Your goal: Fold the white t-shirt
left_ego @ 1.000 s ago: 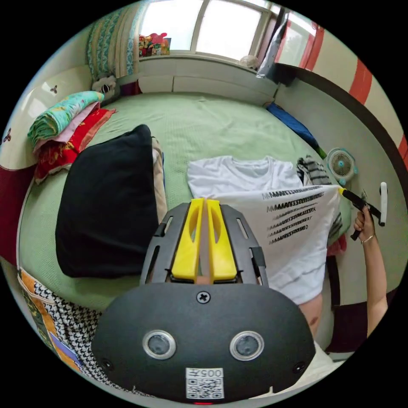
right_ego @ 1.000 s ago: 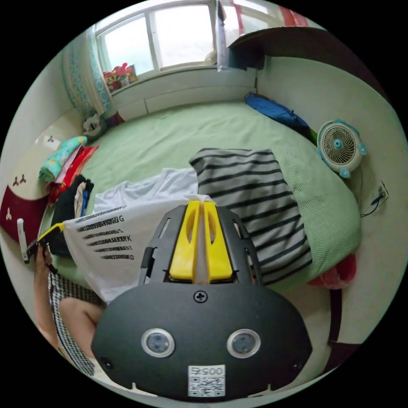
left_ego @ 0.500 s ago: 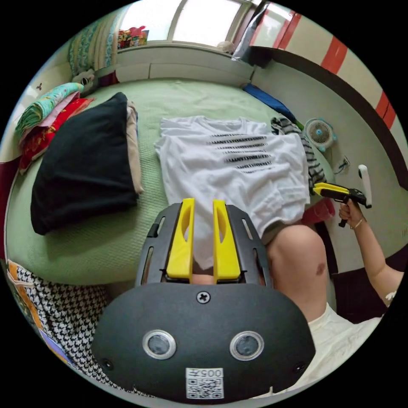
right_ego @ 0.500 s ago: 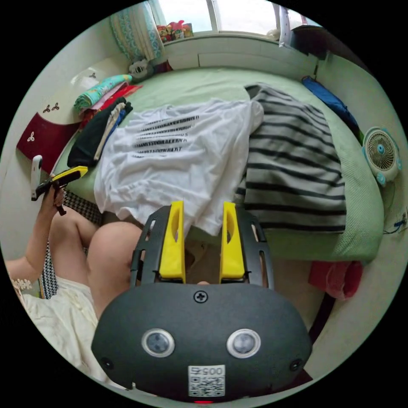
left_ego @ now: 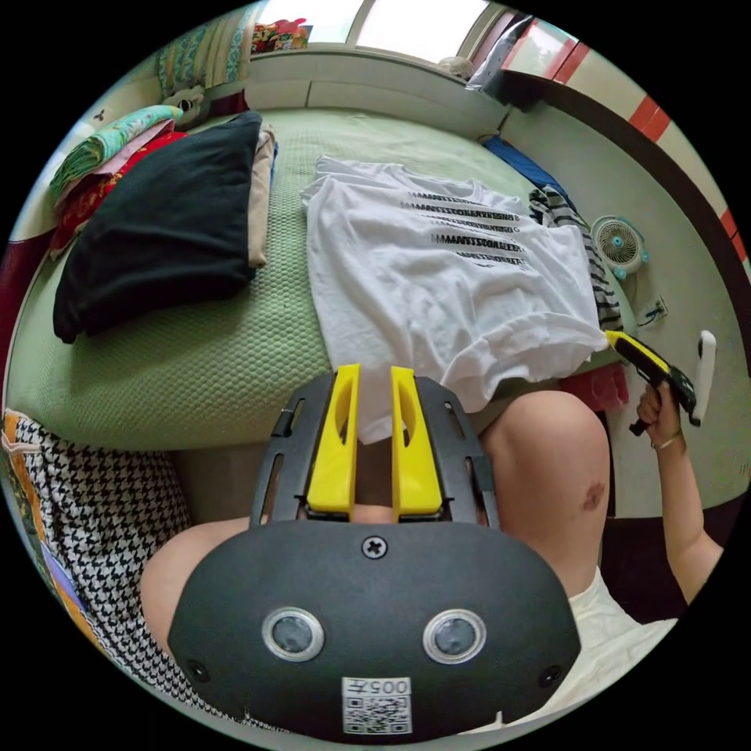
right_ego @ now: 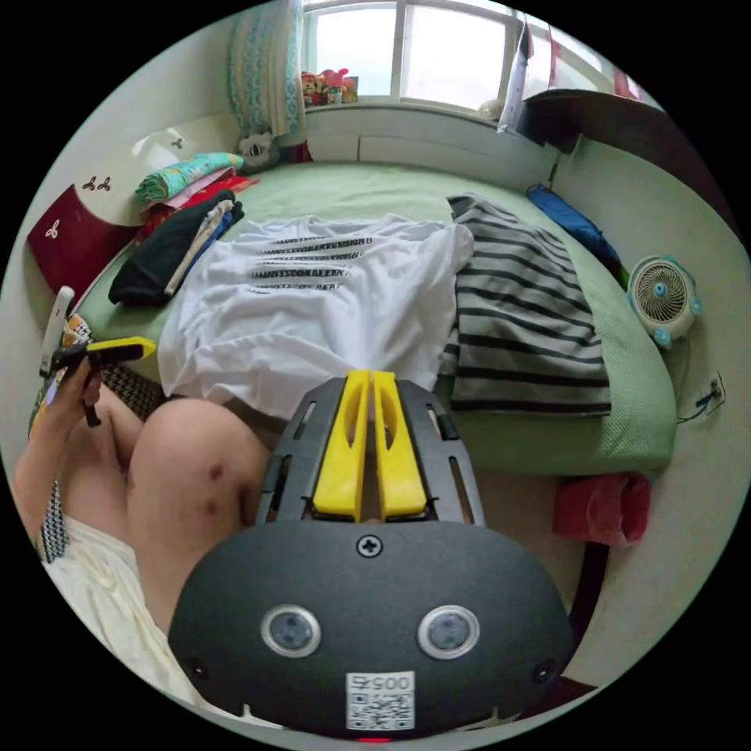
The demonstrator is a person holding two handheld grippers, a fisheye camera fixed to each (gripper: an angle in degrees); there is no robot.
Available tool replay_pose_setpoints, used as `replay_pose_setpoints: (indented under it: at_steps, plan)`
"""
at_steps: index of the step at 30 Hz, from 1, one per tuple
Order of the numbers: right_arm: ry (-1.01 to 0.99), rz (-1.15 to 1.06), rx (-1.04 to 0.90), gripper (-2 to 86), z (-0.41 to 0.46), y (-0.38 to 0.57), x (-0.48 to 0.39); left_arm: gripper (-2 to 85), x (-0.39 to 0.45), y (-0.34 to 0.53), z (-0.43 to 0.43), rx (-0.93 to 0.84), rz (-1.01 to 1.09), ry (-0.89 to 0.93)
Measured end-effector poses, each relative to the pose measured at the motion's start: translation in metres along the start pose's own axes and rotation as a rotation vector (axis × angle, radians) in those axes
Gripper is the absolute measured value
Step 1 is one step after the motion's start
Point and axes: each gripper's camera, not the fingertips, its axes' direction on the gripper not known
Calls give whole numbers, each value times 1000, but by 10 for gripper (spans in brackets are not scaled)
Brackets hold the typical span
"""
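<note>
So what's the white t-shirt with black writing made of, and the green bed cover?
The white t-shirt with black writing looks like thin, soft matte knit, probably cotton: it wrinkles and drapes over the bed's edge. The green bed cover seems a thicker woven or quilted cloth, with a bumpy waffle-like texture.

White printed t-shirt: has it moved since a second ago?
Yes. The white printed t-shirt, then held up, now lies spread on the green bed beside the striped garment.

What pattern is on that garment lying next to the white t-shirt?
Dark and pale grey stripes on the striped garment, clearest in the right gripper view.
</note>
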Motion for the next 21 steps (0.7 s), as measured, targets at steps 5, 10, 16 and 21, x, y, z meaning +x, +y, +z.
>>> replay_pose_setpoints:
  at_steps: [5,10,16,21]
  plan:
    - [13,1,-168,10,13,44,16,77,-4,-1,7,-24,-13,-18]
    - [-24,90,-175,49,4,54,44,83,-8,4,10,-24,-13,-22]
    - [-93,223,-118,59,4,38,69,99,-14,9,19,-39,-33,18]
    - [-90,265,-163,30,23,30,69,82,-13,10,20,-58,-34,-37]
